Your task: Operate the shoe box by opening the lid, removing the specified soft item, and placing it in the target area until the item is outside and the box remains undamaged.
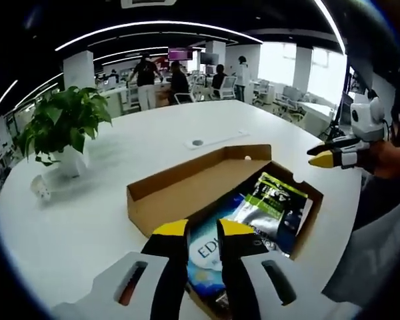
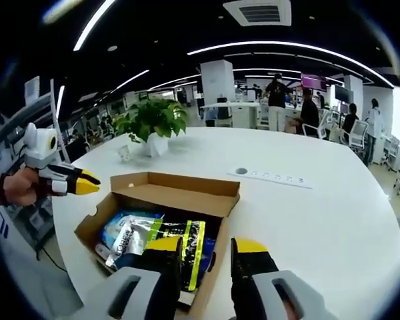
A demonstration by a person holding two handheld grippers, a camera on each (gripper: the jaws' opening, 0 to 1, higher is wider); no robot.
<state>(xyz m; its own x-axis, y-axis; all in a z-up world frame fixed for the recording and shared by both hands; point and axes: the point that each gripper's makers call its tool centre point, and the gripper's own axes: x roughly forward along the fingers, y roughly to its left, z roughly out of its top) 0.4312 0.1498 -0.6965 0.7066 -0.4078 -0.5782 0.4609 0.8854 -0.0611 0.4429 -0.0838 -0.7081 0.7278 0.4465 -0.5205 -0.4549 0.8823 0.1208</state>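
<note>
Already shoe box (image 1: 220,200) lid open | soft packets (image 1: 270,207) inside, unremoved | left tongs (image 1: 203,229) narrow, empty | right tongs (image 2: 210,245) wide, empty

The shoe box (image 1: 187,193) sits open on the white surface (image 1: 87,220), packets (image 1: 270,203) inside. The left gripper (image 1: 204,230) hovers at its near edge, fingers (image 1: 170,230) slightly apart. The right gripper (image 1: 330,155) hangs nearby.
</note>
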